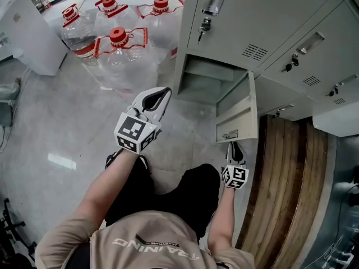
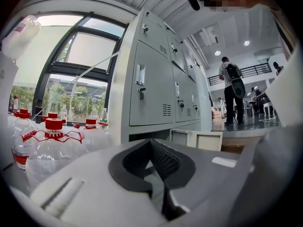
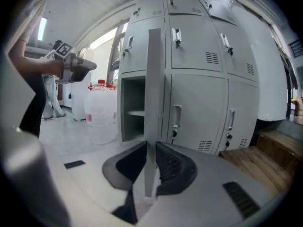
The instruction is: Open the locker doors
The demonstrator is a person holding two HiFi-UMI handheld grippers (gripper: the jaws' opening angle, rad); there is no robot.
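The grey locker bank (image 1: pixel 263 21) stands ahead of me. Its bottom-left door (image 1: pixel 238 114) is swung out and the compartment (image 1: pixel 205 80) behind it shows. In the right gripper view this door (image 3: pixel 154 89) appears edge-on, running up from between my jaws. My right gripper (image 1: pixel 235 150) (image 3: pixel 150 148) holds the door's free edge, with both pads against the thin metal. The other doors (image 3: pixel 199 37) stay closed, with handles and key locks. Above the floor left of the lockers, my left gripper (image 1: pixel 160 94) (image 2: pixel 151 143) hovers shut with nothing between its fingers.
Several large water bottles with red caps (image 1: pixel 118 43) stand on the floor left of the lockers. A white cabinet (image 1: pixel 31 32) is at the far left. A wooden platform (image 1: pixel 286 178) lies along the right. People (image 2: pixel 232 91) stand in the distance.
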